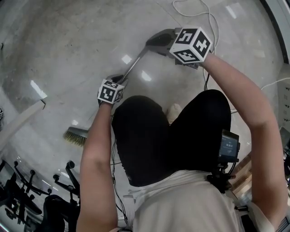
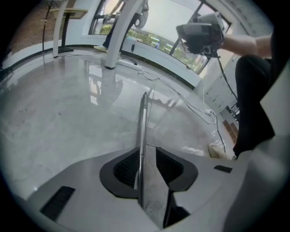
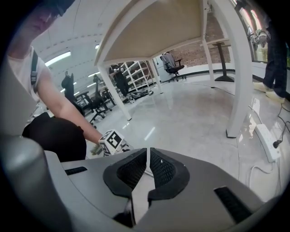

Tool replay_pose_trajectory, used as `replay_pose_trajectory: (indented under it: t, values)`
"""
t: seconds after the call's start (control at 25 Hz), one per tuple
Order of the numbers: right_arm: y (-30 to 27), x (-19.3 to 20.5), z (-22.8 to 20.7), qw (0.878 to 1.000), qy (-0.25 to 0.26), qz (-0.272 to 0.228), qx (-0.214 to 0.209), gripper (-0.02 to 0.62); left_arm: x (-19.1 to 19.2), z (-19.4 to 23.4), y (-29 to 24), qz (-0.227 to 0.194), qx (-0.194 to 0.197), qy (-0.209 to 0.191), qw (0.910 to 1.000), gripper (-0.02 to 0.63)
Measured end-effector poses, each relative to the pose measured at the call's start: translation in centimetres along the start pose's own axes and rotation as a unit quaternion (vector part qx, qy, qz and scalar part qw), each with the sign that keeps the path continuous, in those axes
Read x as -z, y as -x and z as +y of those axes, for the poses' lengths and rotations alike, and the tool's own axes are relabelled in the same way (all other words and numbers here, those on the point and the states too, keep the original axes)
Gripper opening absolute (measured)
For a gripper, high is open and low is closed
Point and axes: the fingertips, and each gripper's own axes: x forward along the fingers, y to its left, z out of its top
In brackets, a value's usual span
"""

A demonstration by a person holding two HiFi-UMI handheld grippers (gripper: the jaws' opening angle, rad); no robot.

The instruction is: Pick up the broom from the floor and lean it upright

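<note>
The broom (image 1: 75, 136) lay low across the pale polished floor (image 1: 54, 50), its bristle head just beside the person's left forearm, which cut off part of it. In the head view only a short run of the thin metal handle (image 1: 135, 61) showed. Its lower stretch was hidden behind the marker cube of the left gripper (image 1: 117, 80), and its upper end vanished into the right gripper (image 1: 152, 44). Whether the handle touched the floor along its length could not be made out.

In the left gripper view the jaws of the left gripper (image 2: 147, 152) stood apart. The handle (image 2: 143, 122) ran between them, lying along the left pad, with a strip of floor showing between it and the right pad. The right gripper (image 2: 201, 34) hung higher up beyond the handle's far end.

In the right gripper view the jaws of the right gripper (image 3: 147, 154) were drawn in to a narrow slit, closed on the handle (image 3: 146, 159), which showed only as a pale line. Past them sat the left gripper's marker cube (image 3: 112, 142) and a tuft of bristles (image 3: 94, 149), mostly hidden.

The person's black trousers (image 1: 149, 136) covered the floor beneath. A white cable (image 1: 199, 9) looped out of the top of the head view. Farther off stood a white-legged counter (image 3: 158, 31) seen from beneath, a power strip (image 3: 265, 140) and office chairs (image 3: 93, 102). There were also shelves (image 3: 136, 77), whose contents were too small to tell.
</note>
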Motion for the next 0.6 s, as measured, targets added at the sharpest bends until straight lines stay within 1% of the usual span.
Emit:
replay_pose_trajectory:
  t: [0.08, 0.16, 0.28, 0.36, 0.4, 0.48, 0.56, 0.6]
  values:
    - [-0.3, 0.1, 0.6, 1.0, 0.006, 0.005, -0.003, 0.032, -0.3, -0.2, -0.9, 0.009, -0.008, -0.017, 0.9998, 0.121]
    - [-0.5, 0.2, 1.1, 1.0, 0.015, 0.012, -0.005, 0.032, -0.3, 0.0, -1.8, 0.019, -0.022, -0.03, 0.9991, 0.121]
    - [-0.4, 0.4, 1.0, 1.0, 0.016, 0.018, 0.006, 0.032, 0.2, 0.8, -2.7, 0.038, -0.046, -0.045, 0.9972, 0.121]
    - [-0.1, 0.6, 0.9, 1.0, 0.009, 0.02, 0.015, 0.032, 0.6, 1.2, -3.1, 0.048, -0.067, -0.069, 0.9942, 0.115]
    - [0.2, 0.8, 0.9, 1.0, 0.007, 0.021, 0.018, 0.032, 0.8, 1.3, -3.2, 0.052, -0.079, -0.083, 0.9921, 0.091]
    - [0.9, 1.0, 0.6, 0.999, 0.007, 0.022, 0.025, 0.032, 0.9, 1.3, -3.6, 0.058, -0.095, -0.105, 0.9882, 0.091]
    - [1.5, 1.0, 0.0, 0.999, 0.009, 0.022, 0.035, 0.032, 1.0, 1.3, -3.8, 0.062, -0.101, -0.108, 0.987, 0.087]
    - [1.8, 1.0, -0.4, 0.999, 0.01, 0.021, 0.041, 0.032, 0.9, 1.4, -3.8, 0.063, -0.101, -0.1, 0.9879, 0.084]
